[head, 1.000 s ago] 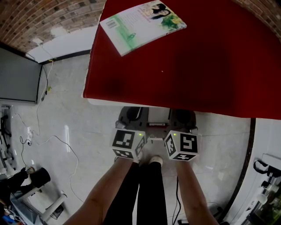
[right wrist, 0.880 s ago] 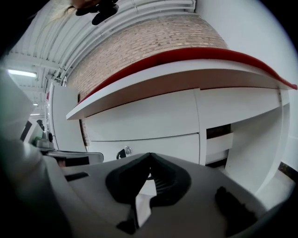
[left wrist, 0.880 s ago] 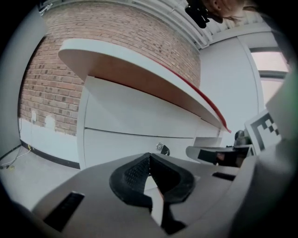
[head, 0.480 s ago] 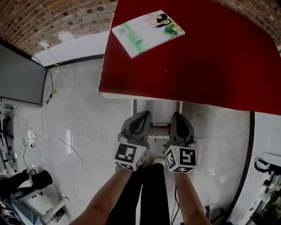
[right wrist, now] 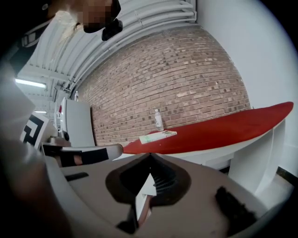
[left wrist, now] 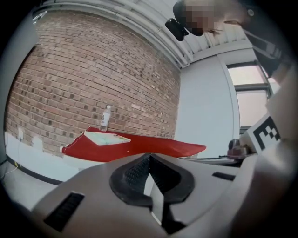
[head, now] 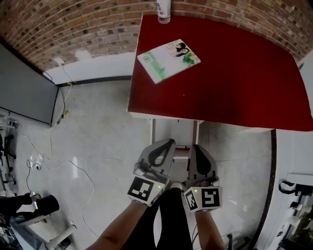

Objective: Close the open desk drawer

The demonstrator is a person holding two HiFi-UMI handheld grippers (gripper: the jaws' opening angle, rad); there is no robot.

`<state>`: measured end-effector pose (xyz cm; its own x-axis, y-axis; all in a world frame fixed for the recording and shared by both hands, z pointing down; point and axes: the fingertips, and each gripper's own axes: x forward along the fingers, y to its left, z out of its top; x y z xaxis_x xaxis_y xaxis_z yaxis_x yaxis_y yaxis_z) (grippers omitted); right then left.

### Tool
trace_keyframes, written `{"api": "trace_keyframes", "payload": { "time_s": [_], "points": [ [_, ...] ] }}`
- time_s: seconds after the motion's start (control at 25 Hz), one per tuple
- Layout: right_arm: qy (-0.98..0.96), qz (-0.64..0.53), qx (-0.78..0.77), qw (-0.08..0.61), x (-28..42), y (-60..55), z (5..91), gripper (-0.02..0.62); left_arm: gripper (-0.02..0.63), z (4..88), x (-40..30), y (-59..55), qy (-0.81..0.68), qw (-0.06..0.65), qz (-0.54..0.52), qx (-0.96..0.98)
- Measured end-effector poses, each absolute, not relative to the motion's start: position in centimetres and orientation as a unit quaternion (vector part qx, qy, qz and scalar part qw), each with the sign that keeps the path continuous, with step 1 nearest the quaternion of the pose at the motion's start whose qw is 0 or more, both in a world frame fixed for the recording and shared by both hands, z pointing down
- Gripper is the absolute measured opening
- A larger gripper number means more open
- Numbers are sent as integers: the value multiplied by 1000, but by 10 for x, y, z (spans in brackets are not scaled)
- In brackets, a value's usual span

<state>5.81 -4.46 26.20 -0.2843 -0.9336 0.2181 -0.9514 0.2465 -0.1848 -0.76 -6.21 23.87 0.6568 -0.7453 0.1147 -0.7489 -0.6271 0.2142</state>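
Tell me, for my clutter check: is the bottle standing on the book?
No, the bottle stands upright at the far edge of the red desk, apart from the book.

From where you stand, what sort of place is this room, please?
Probably an indoor lab or recording room, not a home: a bare red-brown brick wall, a red-topped white desk carrying a green-and-white paperback book, and loose white cables trailing over the pale glossy floor tiles.
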Motion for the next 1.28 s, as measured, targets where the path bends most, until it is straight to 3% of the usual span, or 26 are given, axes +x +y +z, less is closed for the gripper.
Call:
{"api": "trace_keyframes", "payload": {
  "time_s": [0.32,0.6,1.0,1.28],
  "points": [
    [-787,126,603,29,56,0,182,6,9,177,-23,-20,-402,128,28,906],
    [-808,92,579,65,49,30,125,6,9,113,-37,-3,-428,111,27,896],
    [-794,149,590,-6,52,57,86,6,9,79,-27,28,-409,120,18,905],
    [-806,139,575,-4,41,57,75,6,9,75,-29,29,-415,118,19,902]
  ]
}}
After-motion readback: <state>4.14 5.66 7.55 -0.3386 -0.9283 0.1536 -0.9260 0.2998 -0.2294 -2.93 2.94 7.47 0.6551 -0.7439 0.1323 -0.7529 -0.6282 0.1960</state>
